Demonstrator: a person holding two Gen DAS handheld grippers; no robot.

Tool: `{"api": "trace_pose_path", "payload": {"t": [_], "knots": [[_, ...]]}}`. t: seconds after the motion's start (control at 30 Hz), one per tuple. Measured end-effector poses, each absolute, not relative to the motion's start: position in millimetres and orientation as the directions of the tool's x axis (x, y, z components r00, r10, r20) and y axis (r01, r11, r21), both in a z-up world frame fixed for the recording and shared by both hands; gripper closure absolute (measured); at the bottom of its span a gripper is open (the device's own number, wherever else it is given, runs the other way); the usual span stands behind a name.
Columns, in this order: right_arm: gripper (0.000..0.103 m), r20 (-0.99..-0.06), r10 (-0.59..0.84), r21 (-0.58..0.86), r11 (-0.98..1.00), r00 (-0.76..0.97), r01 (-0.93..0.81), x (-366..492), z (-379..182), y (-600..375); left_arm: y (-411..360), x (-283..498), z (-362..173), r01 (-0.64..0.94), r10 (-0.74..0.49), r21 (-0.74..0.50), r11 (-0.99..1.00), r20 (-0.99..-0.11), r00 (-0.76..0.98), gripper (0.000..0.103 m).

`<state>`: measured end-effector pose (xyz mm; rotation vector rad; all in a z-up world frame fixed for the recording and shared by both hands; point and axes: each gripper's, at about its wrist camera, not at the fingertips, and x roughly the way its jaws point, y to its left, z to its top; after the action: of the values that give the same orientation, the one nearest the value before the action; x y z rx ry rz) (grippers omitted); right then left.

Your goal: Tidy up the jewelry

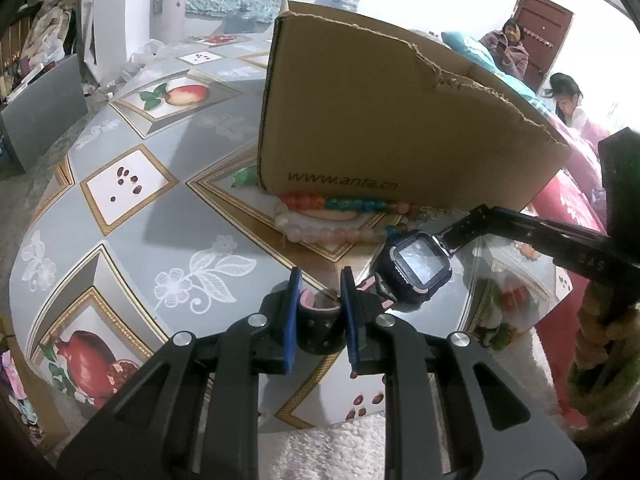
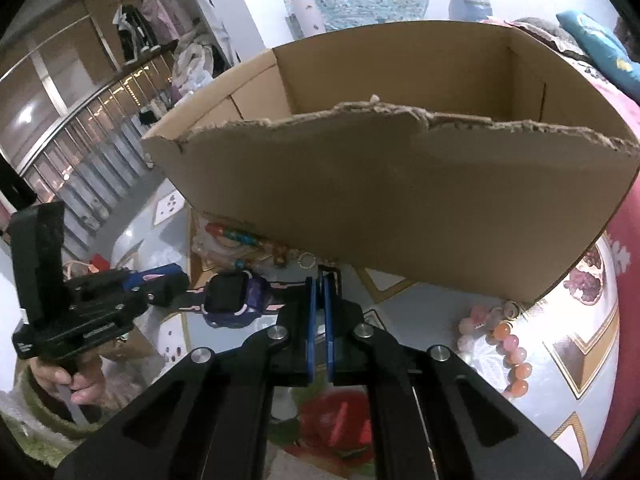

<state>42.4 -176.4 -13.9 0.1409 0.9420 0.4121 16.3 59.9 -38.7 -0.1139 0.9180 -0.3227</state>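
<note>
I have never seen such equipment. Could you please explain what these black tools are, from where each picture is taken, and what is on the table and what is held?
A person holds two hand-held grippers, each with a camera looking along its fingers. The left camera shows the left gripper clamped on one strap end of a watch. The right camera shows the right gripper closed on the other strap end. So both hold the watch over the table. Bead bracelets lie beside a torn cardboard box.

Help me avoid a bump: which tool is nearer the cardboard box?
Right. The right tool, gripping one strap of the watch, sits just before the cardboard box; the left tool holds the other strap farther back.
</note>
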Motion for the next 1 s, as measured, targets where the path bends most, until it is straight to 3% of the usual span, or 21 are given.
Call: {"api": "trace_pose_path", "payload": {"t": [0.5,0.6,1.0], "knots": [[0.088,-0.754,0.413,0.342,0.911,0.511,-0.232,49.0,-28.5,-176.6,59.8,15.9,-38.0,0.225,-0.322,-0.234,0.946,-0.757,0.569,0.085],[0.098,-0.757,0.387,0.314,0.922,0.526,-0.227,48.8,-28.8,-174.8,59.1,16.8,-36.9,0.225,-0.316,-0.225,0.948,-0.757,0.572,0.085],[0.099,-0.654,0.430,0.264,0.901,0.623,-0.345,2.4,30.3,-172.3,57.7,-1.7,-6.9,0.239,-0.335,-0.237,0.942,-0.721,0.606,0.085]]}}
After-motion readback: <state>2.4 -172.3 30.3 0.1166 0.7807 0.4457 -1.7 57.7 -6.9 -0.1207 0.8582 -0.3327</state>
